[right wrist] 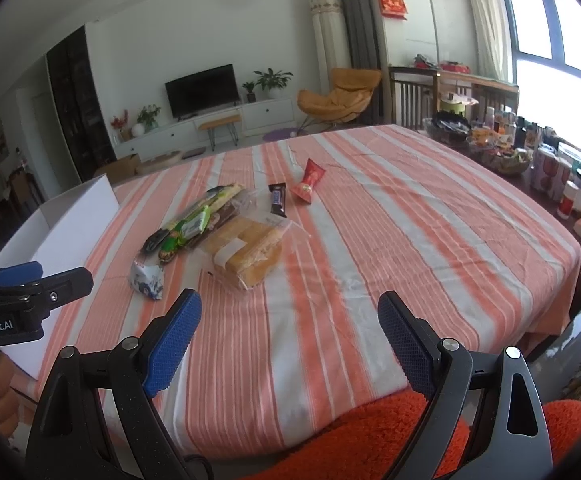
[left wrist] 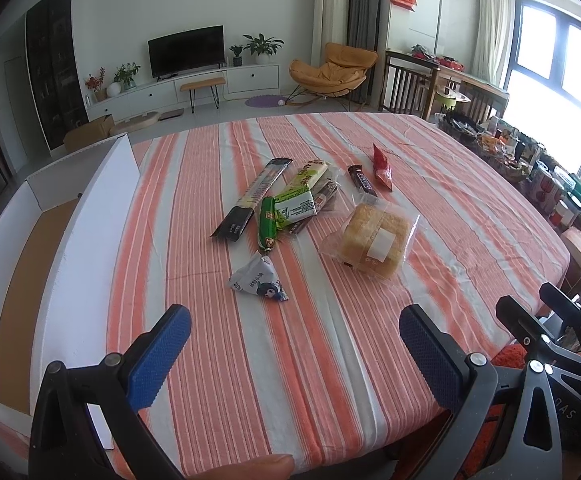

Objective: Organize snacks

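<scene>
Striped cloth [left wrist: 410,184], crinkly snack wrappers [left wrist: 286,200]

Bare cloth [left wrist: 290,360] before snacks [left wrist: 290,200]; box wall [left wrist: 90,240] flanks left.

Bread [left wrist: 372,240]: sliced loaf in clear wrap, lying flat, right side of the cluster.
Triangular pouch [left wrist: 258,278]: white and blue, nearest.
Green sausage stick [left wrist: 267,222]: just beyond the pouch.
Long black-and-cream packet [left wrist: 252,198]: left, lying diagonally.
Chocolate bar [left wrist: 362,180], red packet [left wrist: 382,168]: farthest, side by side.
Box [left wrist: 90,216]: white, open, far left.
</scene>
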`<state>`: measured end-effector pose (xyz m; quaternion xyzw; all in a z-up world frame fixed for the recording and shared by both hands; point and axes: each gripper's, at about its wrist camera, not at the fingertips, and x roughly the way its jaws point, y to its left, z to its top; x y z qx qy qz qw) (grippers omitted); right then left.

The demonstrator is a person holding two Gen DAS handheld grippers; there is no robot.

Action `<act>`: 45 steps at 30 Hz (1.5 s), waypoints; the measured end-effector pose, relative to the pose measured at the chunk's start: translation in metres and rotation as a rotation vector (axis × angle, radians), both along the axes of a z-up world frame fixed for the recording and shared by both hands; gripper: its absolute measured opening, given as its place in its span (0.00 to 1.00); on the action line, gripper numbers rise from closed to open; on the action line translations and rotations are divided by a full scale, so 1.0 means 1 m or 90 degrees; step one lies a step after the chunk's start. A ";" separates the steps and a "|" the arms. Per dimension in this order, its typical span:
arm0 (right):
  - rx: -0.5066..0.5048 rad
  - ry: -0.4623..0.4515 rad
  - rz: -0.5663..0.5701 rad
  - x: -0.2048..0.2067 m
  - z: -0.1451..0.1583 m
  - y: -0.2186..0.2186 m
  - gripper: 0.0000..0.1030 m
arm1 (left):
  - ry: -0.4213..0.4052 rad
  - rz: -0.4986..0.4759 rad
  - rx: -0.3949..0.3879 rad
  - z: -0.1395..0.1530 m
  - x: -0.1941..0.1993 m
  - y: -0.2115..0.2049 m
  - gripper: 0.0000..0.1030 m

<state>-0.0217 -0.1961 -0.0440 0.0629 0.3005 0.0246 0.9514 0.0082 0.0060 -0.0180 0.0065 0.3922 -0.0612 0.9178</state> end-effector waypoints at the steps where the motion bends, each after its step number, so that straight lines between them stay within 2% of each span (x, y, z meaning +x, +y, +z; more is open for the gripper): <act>1: 0.001 0.001 0.000 0.000 0.000 0.000 0.90 | 0.000 0.000 -0.001 0.000 0.000 0.000 1.00; 19: 0.008 0.004 -0.001 0.001 -0.003 -0.001 0.90 | 0.016 0.027 -0.009 -0.003 0.008 0.017 1.00; 25: 0.030 -0.010 -0.021 -0.003 0.000 -0.013 0.90 | 0.037 0.064 -0.057 -0.003 0.019 0.049 1.00; 29: 0.041 0.002 -0.021 0.001 -0.003 -0.013 0.90 | 0.086 0.041 -0.059 -0.022 0.028 0.049 1.00; 33: 0.039 0.007 -0.013 0.001 -0.005 -0.011 0.90 | 0.099 0.023 -0.015 -0.046 0.055 0.029 1.00; 37: 0.034 0.004 -0.009 -0.002 -0.003 -0.009 0.90 | 0.109 0.061 0.017 -0.079 0.105 0.021 1.00; 40: 0.034 0.004 -0.008 -0.003 -0.003 -0.009 0.90 | 0.146 0.095 0.052 -0.113 0.137 0.025 1.00; 42: 0.036 0.005 -0.008 -0.004 -0.003 -0.011 0.89 | 0.133 0.107 0.018 -0.121 0.141 0.038 1.00; 45: 0.040 0.005 -0.011 -0.005 -0.003 -0.014 0.90 | 0.139 0.108 0.024 -0.121 0.139 0.052 1.00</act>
